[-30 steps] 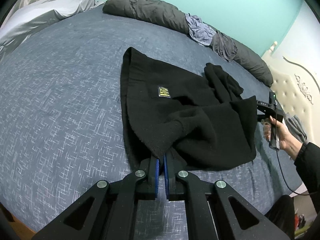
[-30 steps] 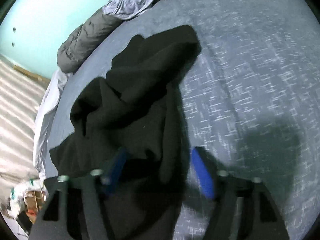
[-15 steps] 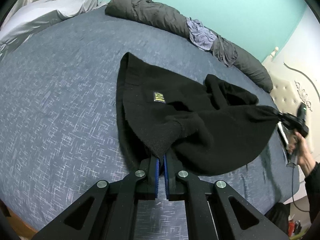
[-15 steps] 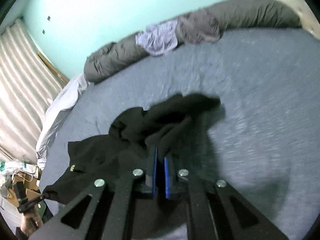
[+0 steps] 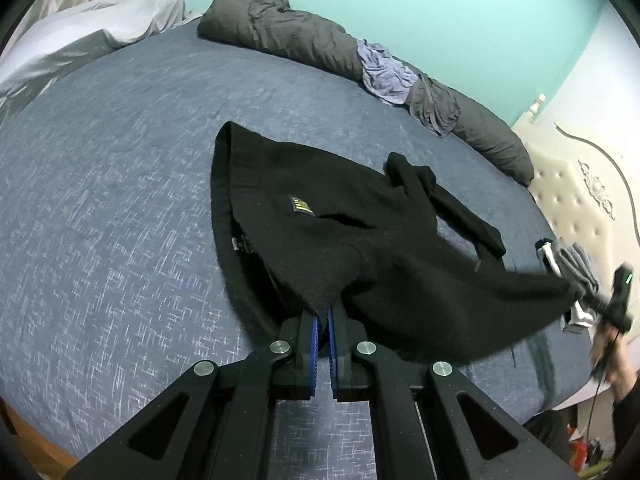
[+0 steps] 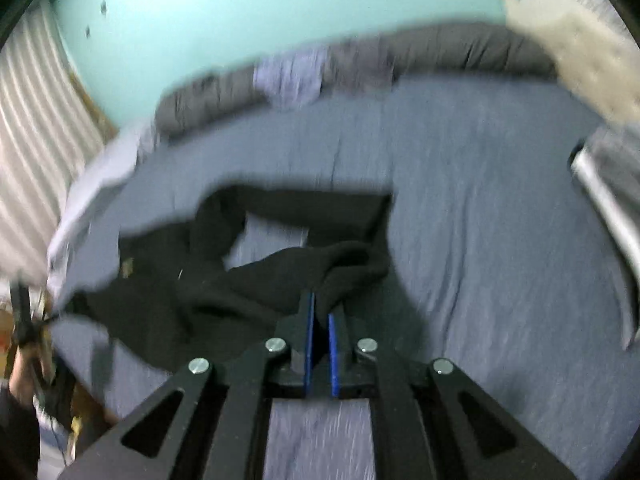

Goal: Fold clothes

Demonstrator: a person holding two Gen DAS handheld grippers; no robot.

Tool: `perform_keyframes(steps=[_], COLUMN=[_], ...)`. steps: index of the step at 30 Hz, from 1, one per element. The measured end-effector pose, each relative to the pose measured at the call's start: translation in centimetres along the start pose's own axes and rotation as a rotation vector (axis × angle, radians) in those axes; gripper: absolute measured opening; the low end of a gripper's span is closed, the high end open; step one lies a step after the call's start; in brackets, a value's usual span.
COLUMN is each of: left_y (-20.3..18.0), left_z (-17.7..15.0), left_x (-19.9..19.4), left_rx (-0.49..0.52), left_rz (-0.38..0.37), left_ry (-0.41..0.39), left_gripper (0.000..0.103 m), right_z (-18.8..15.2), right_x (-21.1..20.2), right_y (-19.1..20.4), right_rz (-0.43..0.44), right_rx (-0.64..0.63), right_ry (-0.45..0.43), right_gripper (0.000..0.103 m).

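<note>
Bed: blue cover under everything.
Black garment: partly on the bed, pulled taut between both grippers.
Left gripper: clenched on near corner.
Right gripper: clamped on far corner, view blurred.

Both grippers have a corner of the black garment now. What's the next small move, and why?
Probably draw the right gripper a little further from the left gripper. Both are shut on the black garment, but it sags between them, and one sleeve lies bunched on the blue bedsheet. More tension should flatten it for folding.
</note>
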State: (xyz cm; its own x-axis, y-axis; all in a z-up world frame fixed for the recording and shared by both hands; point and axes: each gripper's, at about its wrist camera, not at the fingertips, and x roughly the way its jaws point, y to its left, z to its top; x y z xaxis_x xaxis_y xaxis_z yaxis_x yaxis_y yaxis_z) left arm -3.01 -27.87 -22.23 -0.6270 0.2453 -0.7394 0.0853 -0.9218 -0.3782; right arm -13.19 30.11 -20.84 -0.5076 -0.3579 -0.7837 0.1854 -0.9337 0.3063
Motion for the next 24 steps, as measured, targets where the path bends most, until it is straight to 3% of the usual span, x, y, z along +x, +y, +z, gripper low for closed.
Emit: perform_keyframes(steps=[3, 5, 13, 14, 15, 16, 24], left_y=[0.8, 1.4, 2.1, 1.9, 1.8, 1.7, 1.0], left_z=[-0.3, -0.6, -1.2, -1.2, -1.2, -1.2, -1.1], left_x=[0.0, -0.1, 0.1, 0.2, 0.3, 0.4, 0.3], left_rx=[-0.019, -0.027, -0.034, -0.030, -0.026, -0.022, 0.021], left_rz=[0.013, 0.020, 0.033, 0.035, 0.037, 0.040, 0.058], left_ry=[0.010, 0.016, 0.032, 0.033, 0.034, 0.035, 0.043], left_gripper=[0.004, 0.004, 0.005, 0.005, 0.005, 0.005, 0.005], right_z=[-2.6, -3.4, -1.8, -1.1, -0.7, -0.3, 2.2], right_x=[3.0, 3.2, -1.0, -0.7, -0.1, 0.5, 9.0], right_y=[-0.1, -0.3, -4.9, -5.7, -6.3, -6.9, -7.4], right_rz=[0.016, 0.032, 0.013, 0.021, 0.028, 0.035, -0.021], right_rx=[-0.006, 0.000, 0.100, 0.138, 0.161, 0.182, 0.179], right_ry=[0.122, 0.151, 0.059, 0.055, 0.060, 0.068, 0.134], right_gripper=[0.010, 0.010, 0.027, 0.038, 0.050, 0.053, 0.063])
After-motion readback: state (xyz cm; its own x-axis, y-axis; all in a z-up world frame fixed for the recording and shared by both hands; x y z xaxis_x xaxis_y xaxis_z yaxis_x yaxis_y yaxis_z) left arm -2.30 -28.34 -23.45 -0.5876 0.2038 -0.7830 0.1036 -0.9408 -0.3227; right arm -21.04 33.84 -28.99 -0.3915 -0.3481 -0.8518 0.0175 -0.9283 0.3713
